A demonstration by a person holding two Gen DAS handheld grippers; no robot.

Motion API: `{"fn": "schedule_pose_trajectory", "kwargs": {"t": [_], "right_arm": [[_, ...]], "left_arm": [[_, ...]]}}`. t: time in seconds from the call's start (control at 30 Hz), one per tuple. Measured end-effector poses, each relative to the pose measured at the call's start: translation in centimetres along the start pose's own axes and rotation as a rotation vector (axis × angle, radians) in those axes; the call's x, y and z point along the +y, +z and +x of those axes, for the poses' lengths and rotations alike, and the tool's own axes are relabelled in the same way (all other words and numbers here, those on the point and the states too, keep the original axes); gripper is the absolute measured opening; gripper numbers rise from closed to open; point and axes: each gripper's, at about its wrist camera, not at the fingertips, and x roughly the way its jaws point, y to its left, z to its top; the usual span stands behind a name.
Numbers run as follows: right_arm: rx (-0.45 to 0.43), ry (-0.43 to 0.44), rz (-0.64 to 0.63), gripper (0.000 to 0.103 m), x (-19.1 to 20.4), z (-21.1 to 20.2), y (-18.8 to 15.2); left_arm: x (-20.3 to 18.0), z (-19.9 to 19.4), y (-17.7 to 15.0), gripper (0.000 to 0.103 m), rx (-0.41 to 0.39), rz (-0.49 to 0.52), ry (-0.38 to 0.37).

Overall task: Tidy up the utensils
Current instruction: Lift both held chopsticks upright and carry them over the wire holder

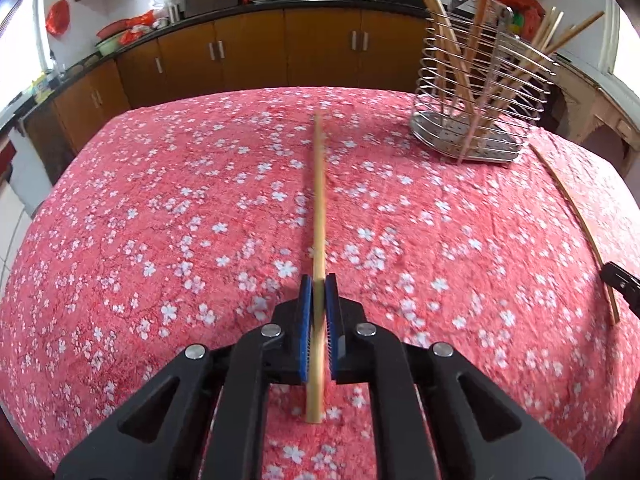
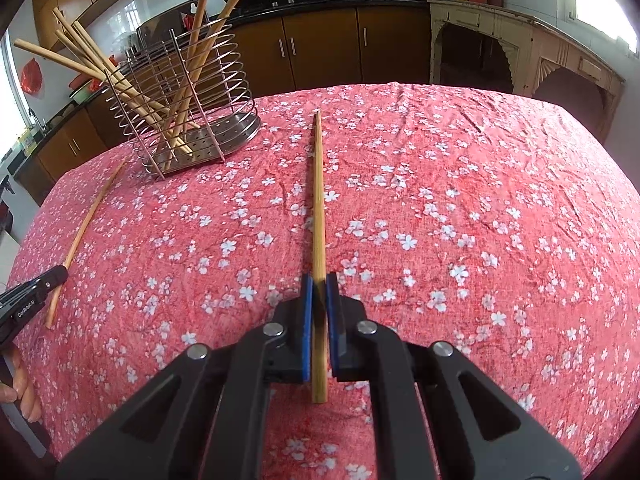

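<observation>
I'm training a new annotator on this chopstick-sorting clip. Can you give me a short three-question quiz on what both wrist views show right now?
1. True or false: the left gripper is empty.
2. What is the right gripper clamped on?
A. a spoon
B. a wooden chopstick
C. nothing
3. Fill in: the chopsticks already sorted stand in the wire ______ on the floral tablecloth.

Key:
1. False. Its pads are shut on a wooden chopstick.
2. B, the chopstick in the right gripper.
3. Holder: the wire chopstick holder holds several, leaning at different angles.
</observation>
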Motion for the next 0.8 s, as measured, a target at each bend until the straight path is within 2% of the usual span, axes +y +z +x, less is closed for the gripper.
{"fn": "schedule_pose_trajectory", "kwargs": {"t": [0.2, 0.5, 0.67, 0.8], "right_arm": [[-0.094, 0.004, -0.01, 0.008, -0.5, -3.5, 0.5], [-0.333, 0.003, -0.033, 0.008, -0.6, -11.0, 2.6], [-0.424, 0.037, -0.018, 0.008, -0.7, -13.2, 4.0], [-0.468, 0.093, 0.019, 0.008, -1.2, -14.4, 4.5]], "left_arm": [[0.5, -3.0, 0.0, 0.007, -0.046, -0.002, -0.077], [1.9, -11.1, 2.1, 0.007, -0.262, -0.032, -0.168], [2.1, -13.6, 3.2, 0.007, -0.343, -0.066, -0.193], [2.2, -14.2, 3.7, 0.007, -0.371, -0.081, -0.191]]}}
